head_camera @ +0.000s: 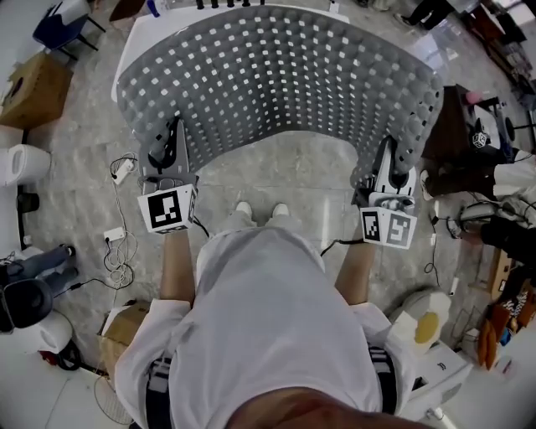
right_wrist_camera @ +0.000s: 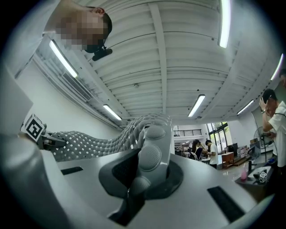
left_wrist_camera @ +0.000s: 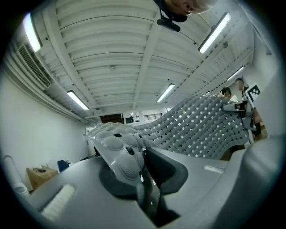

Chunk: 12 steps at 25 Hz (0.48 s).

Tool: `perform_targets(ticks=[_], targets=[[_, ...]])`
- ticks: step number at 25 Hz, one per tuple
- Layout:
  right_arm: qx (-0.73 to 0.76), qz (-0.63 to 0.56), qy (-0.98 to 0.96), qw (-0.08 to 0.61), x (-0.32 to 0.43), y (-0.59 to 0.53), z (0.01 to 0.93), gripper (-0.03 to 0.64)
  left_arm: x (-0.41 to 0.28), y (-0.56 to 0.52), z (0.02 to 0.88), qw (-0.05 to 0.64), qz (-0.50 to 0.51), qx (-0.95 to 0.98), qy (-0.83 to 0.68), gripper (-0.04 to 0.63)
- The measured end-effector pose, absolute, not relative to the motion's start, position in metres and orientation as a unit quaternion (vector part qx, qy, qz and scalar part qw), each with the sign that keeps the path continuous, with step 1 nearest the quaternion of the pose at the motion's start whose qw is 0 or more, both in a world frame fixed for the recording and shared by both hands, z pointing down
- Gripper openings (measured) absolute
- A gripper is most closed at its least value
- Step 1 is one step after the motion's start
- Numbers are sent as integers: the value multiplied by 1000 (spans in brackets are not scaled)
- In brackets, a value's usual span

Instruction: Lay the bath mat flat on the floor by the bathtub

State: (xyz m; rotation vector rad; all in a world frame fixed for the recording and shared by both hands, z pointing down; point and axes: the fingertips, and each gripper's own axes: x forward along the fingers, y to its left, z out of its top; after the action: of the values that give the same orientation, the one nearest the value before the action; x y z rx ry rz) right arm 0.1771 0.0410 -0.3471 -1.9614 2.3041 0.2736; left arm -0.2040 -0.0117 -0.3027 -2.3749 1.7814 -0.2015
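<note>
Shirt (head_camera: 268, 318) nearest; beyond, left gripper (head_camera: 170, 141) and right gripper (head_camera: 387, 161) each pinch a bath mat (head_camera: 276, 75) corner — long axis spanning sideways between both jaws.

- The floor (head_camera: 276, 172) is seen in the head view to be laid in pale, mottled, stone-like tiles with a slight gloss at the centre of the frame.
- A white bathtub (head_camera: 132, 46) is set on it along the upper edge.
- A pair of pale shoes (head_camera: 260, 211) is planted at the centre, toes turned toward the bathtub.
- A closed cardboard box (head_camera: 33, 88) is placed at the upper left, with a blue chair (head_camera: 59, 25) in the corner above it.
- Loose white cables (head_camera: 117, 255) are strewn at the left.
- A second, open cardboard box (head_camera: 126, 323) is found at the lower left.
- A dark cabinet (head_camera: 452, 126) is stood at the right edge.
</note>
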Motion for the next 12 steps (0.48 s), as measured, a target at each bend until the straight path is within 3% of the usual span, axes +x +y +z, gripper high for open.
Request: perform_targets(ticks=[12], targets=[[-638,58,767,35,184,4,-303,20,-198,-45,-289,82,-89,-794,596,49]])
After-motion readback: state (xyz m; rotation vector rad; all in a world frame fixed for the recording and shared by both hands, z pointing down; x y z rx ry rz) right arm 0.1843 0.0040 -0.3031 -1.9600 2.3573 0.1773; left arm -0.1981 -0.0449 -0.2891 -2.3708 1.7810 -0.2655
